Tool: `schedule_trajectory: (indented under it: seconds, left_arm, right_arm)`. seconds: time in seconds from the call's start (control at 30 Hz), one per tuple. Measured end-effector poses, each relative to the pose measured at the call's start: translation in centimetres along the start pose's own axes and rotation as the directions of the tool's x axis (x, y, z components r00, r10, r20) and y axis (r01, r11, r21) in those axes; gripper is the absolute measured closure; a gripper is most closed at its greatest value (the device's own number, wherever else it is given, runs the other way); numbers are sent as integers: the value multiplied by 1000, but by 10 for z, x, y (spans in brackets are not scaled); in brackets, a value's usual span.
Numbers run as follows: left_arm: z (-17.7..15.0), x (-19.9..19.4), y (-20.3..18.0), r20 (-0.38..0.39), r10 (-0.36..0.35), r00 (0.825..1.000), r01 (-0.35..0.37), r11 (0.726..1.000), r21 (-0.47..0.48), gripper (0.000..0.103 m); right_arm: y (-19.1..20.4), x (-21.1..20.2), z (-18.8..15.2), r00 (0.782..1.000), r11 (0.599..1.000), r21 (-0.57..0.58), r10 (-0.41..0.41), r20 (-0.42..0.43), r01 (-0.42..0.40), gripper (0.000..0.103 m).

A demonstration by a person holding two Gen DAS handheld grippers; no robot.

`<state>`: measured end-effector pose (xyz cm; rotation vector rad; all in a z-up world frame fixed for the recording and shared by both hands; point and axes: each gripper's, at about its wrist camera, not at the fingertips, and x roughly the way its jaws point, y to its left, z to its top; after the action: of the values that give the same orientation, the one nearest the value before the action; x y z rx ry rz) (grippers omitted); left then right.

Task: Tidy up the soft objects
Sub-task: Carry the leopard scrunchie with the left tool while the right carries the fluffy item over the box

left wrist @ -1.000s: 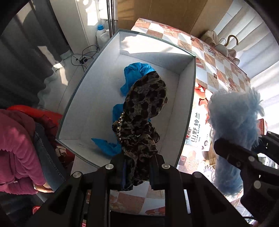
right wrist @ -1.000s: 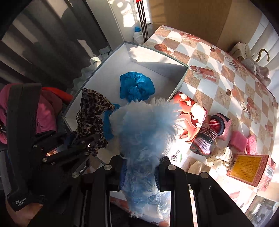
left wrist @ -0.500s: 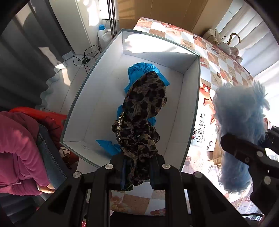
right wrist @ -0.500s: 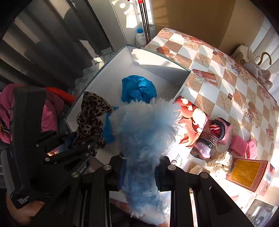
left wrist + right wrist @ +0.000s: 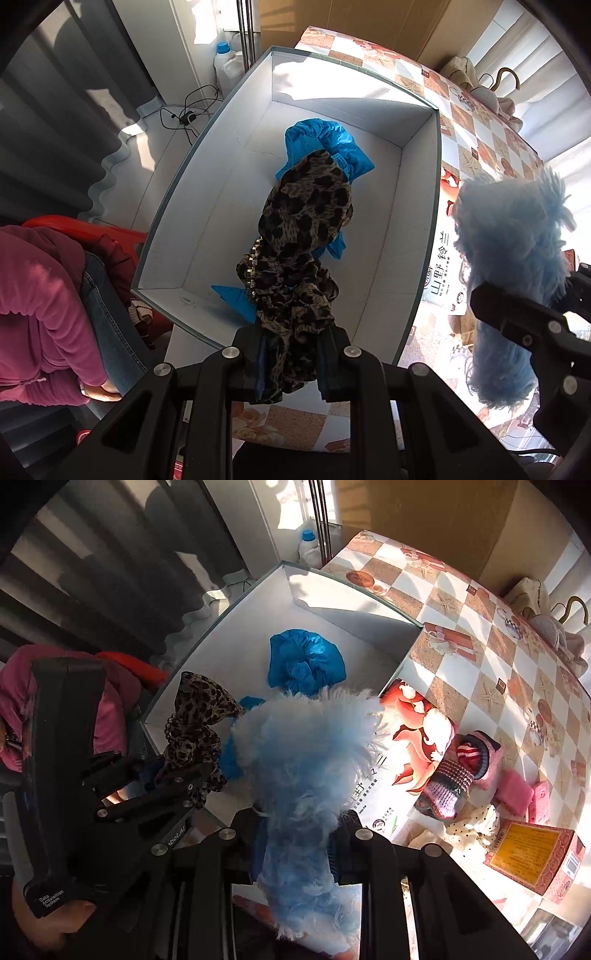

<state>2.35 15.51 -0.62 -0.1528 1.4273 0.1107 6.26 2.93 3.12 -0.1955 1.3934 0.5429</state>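
- Left claw clamped on leopard-print cloth, hanging directly over the white box; long axis down.
- Right claw clamped on fluffy blue piece, beside the box's right wall, farther from the drop.

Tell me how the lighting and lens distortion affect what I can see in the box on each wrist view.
Left wrist: hard sunlight blows out the white box far wall, fisheye bows its rims, and the leopard-print fabric is sharp. Right wrist: glare washes out the checkered tablecloth at lower right, and the fluffy blue item blocks the box's near end.
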Motion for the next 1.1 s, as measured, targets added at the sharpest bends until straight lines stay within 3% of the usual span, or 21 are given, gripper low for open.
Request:
schedule_trajectory:
  seconds: [0.7,1.1]
  left_arm:
    - [0,12,9,-29,-10,1000,11,1000,23,79]
    - [17,20,31,-44,-36,998,35,999,-32,79]
  right_arm:
    - [3,18,4,999,1000,14,-5,-48,6,76]
    - [10,29,26,998,1000,18,-6,-61,7,76]
